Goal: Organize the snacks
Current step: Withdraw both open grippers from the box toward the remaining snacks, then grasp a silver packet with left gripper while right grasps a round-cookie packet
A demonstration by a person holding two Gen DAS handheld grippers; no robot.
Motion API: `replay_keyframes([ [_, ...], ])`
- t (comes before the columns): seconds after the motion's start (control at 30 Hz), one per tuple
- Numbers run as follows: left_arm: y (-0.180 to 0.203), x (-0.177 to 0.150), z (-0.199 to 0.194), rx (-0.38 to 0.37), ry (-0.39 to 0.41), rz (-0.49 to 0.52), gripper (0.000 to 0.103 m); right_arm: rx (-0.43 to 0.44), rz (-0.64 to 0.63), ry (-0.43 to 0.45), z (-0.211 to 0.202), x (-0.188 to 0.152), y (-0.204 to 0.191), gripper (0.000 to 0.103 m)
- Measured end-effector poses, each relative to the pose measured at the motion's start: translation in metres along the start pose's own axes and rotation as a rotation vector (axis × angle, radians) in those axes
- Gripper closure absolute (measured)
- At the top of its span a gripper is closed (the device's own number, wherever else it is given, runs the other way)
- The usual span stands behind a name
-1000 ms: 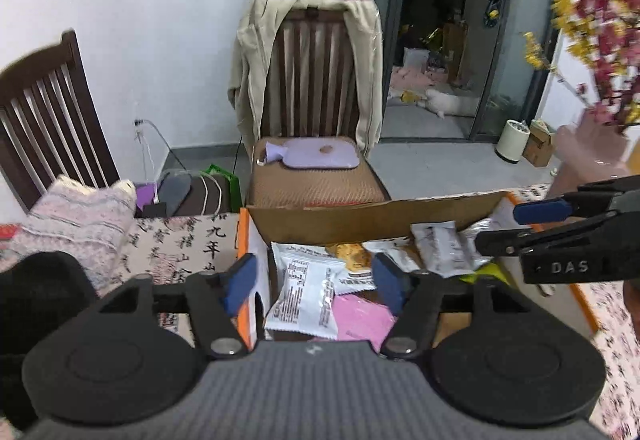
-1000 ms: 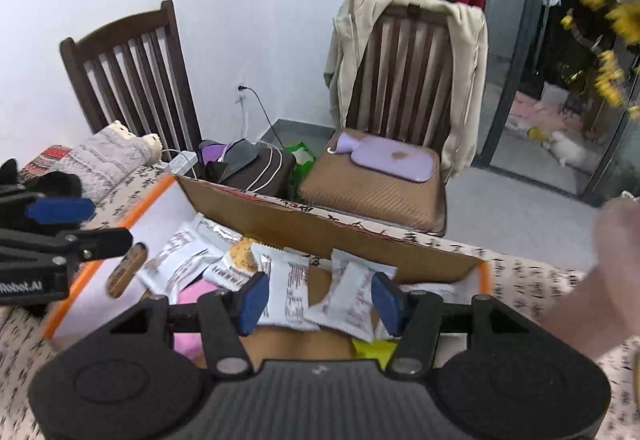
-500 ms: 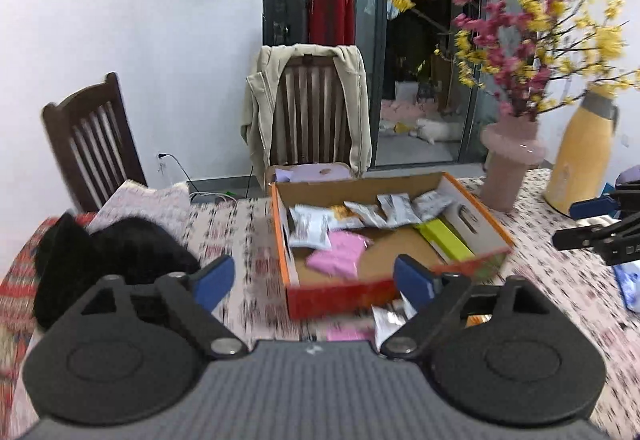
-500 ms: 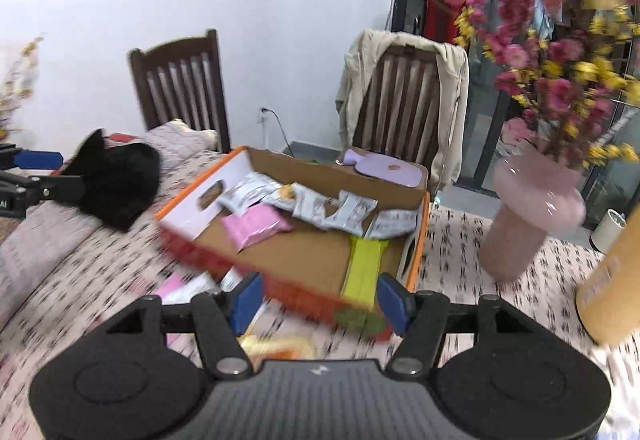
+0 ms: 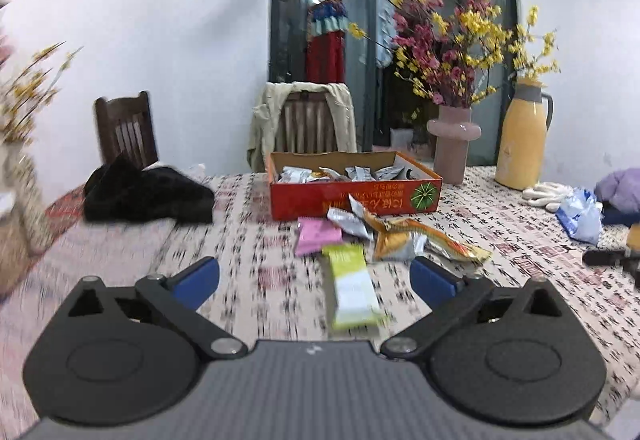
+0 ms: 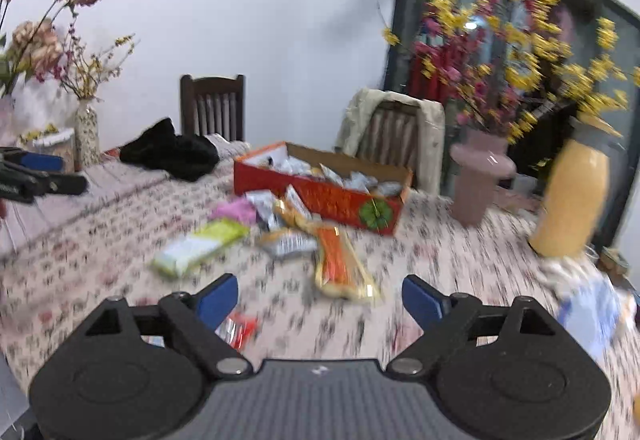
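While the left gripper (image 5: pixel 314 276) and the right gripper (image 6: pixel 320 298) are seen with jaws just spread wide and nothing between them, the orange snack box (image 5: pixel 356 195) stands farther back on the patterned tablecloth (image 5: pixel 248 240), loose packets lying just before it. A purple garment (image 5: pixel 620 187) and white gloves (image 5: pixel 546 193) are shown only by the left view. Only in the right view are a red wrapper (image 6: pixel 240 328) near its left finger and a small patterned vase (image 6: pixel 87 131) caught.
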State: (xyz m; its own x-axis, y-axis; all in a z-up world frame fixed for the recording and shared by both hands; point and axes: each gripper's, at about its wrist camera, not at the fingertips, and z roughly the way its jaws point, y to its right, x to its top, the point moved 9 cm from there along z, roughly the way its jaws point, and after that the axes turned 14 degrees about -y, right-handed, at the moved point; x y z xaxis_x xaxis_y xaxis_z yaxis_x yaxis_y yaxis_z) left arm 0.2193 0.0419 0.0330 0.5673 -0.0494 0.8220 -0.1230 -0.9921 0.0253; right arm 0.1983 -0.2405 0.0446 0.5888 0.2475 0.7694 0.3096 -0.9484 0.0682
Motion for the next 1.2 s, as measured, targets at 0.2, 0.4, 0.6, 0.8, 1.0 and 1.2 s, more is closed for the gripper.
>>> replay_keyframes([
  [0.2,-0.009,-0.064,-0.018,0.04,-0.1,-0.079,0.0,-0.089,0.049,0.066,-0.015,-0.075,-0.021,0.008],
  [0.4,-0.019,-0.09,-0.021,0.075,-0.145,-0.087,0.0,-0.039,0.054,0.03,-0.007,-0.108,-0.047,0.008],
  [0.6,-0.02,-0.094,-0.02,0.074,-0.15,-0.091,0.0,0.003,-0.008,0.053,-0.012,-0.107,-0.06,0.008],
  [0.8,-0.021,-0.087,-0.004,0.04,-0.19,-0.101,0.0,0.039,0.048,0.075,-0.013,-0.095,-0.041,0.008],
  [1.0,-0.02,-0.063,0.018,0.006,-0.188,-0.088,0.0,0.066,0.139,0.052,0.0,-0.059,-0.005,0.009],
  [1.2,-0.019,-0.021,0.054,0.0,-0.192,-0.043,0.0,0.016,0.022,0.038,0.038,0.01,0.005,0.021],
])
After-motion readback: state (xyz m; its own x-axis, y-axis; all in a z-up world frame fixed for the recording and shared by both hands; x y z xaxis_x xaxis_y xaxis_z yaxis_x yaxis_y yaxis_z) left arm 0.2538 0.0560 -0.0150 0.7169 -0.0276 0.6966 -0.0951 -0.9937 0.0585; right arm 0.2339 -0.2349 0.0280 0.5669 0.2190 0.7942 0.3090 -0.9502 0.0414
